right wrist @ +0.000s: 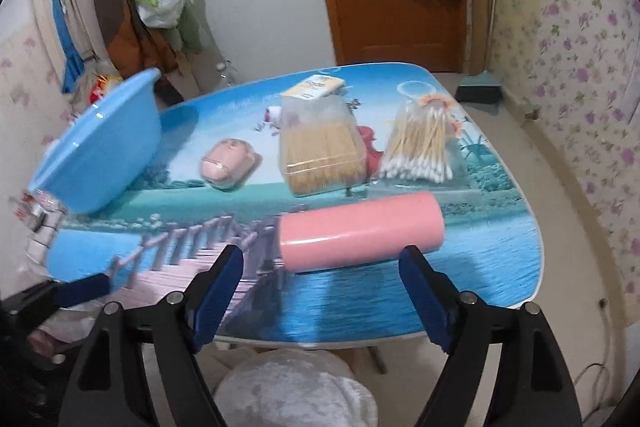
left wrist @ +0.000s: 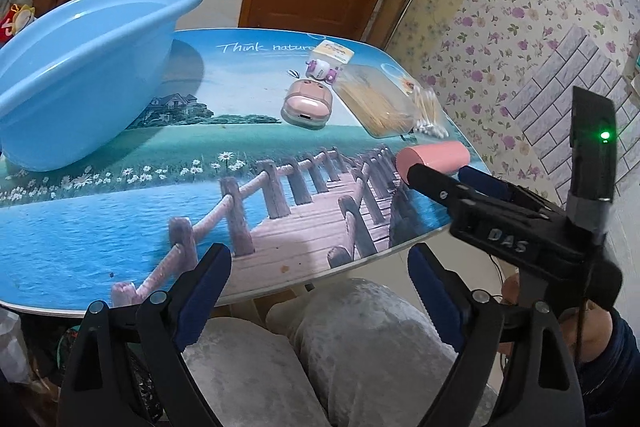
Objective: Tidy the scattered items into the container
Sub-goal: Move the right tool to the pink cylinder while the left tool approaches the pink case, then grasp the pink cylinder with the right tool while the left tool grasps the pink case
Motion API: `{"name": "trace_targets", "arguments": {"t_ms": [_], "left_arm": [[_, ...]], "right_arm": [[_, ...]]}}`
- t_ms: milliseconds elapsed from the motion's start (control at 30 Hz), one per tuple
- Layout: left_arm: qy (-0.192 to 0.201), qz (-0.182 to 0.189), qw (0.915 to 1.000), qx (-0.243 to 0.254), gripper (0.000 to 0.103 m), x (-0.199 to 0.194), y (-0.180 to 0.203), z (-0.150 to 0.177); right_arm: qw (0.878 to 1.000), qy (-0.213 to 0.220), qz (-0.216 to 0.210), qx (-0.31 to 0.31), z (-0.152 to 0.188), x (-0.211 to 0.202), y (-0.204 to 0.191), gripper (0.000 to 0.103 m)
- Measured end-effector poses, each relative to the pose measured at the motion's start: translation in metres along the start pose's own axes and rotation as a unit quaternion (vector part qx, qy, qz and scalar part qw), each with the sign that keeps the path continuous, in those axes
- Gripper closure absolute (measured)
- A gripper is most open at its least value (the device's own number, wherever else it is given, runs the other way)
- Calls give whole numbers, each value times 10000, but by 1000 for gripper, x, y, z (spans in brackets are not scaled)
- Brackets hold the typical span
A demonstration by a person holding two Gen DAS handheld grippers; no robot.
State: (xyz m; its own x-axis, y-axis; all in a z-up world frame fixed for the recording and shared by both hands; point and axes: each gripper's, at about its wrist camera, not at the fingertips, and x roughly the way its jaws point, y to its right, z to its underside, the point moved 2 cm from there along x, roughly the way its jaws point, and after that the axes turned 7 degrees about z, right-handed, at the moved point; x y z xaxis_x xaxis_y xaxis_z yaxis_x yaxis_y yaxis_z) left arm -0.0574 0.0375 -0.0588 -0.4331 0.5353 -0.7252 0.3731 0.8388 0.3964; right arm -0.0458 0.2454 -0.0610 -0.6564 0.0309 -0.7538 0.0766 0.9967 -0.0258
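A light-blue basin stands at the table's left side. Scattered on the right half are a pink earbud case, a clear box of toothpicks, a bag of cotton swabs, a small purple toy on a yellow card and a pink cylinder lying on its side. My right gripper is open, its fingertips just short of the cylinder. My left gripper hangs open over the table's near edge with nothing in it.
The table has a printed seaside picture and rounded edges. A person's knees in grey trousers sit under its near edge. Behind are a wooden door, hanging coats and a dustpan on the floor.
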Motion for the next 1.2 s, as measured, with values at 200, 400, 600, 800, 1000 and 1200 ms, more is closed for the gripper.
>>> {"name": "trace_targets", "arguments": {"t_ms": [200, 400, 600, 800, 1000, 1200], "left_arm": [[23, -5, 10000, -22, 13, -2, -6, -3], [30, -9, 10000, 16, 13, -1, -9, -8], [-9, -95, 10000, 10, 13, 5, -13, -16], [-16, -158, 9998, 80, 13, 15, -13, -28], [-63, -214, 9996, 147, 13, 30, -9, -47], [-170, -385, 9987, 297, 13, 54, -7, -72]], "right_arm": [[9991, 327, 242, -113, -3, -2, 6, 0], [9979, 370, 262, -469, -13, 8, 7, 0], [9982, 286, 66, -532, -14, 21, 6, 0], [9977, 417, 55, -522, -9, 24, 8, 15], [9967, 554, -191, -569, -6, 24, 15, 15], [9964, 629, -341, -452, -4, 21, 20, 15]]}}
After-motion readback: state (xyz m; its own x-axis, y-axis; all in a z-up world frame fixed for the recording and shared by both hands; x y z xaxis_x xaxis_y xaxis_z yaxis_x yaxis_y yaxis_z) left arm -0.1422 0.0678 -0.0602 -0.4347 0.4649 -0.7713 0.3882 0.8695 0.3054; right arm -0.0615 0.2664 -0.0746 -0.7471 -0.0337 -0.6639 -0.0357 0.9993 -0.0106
